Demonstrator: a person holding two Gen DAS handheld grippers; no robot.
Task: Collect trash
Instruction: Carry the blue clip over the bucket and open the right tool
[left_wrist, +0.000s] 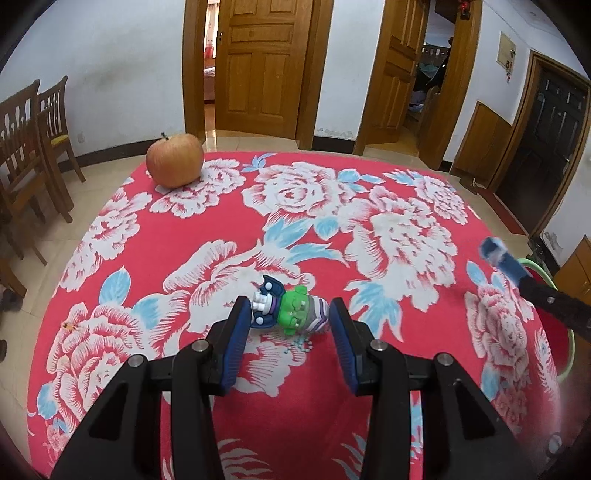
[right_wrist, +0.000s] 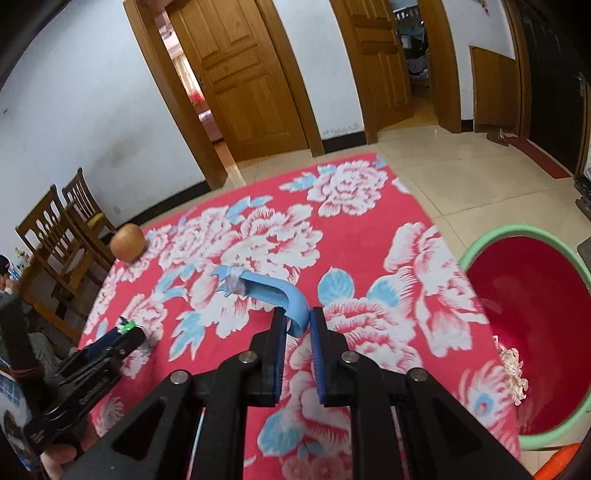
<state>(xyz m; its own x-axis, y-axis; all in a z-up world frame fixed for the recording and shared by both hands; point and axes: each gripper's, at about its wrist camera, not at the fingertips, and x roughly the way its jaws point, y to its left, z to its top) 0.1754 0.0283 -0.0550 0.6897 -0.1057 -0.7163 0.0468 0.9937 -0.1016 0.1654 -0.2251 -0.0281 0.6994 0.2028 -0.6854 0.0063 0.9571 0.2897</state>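
Observation:
A small green, purple and blue toy figure (left_wrist: 290, 309) lies on the red floral tablecloth (left_wrist: 369, 258). My left gripper (left_wrist: 289, 315) is open, its blue pads on either side of the toy, not touching it. My right gripper (right_wrist: 298, 325) is shut on a curved light-blue plastic piece (right_wrist: 273, 291) with a taped end and holds it above the cloth. That piece also shows at the right edge of the left wrist view (left_wrist: 502, 258). A red bin with a green rim (right_wrist: 528, 332) stands beside the table to the right.
An apple (left_wrist: 174, 159) sits at the table's far left corner. A crumpled wrapper (right_wrist: 513, 373) lies in the bin near its left rim. Wooden chairs (left_wrist: 33, 147) stand left of the table. Small beads (left_wrist: 303, 344) lie by the toy.

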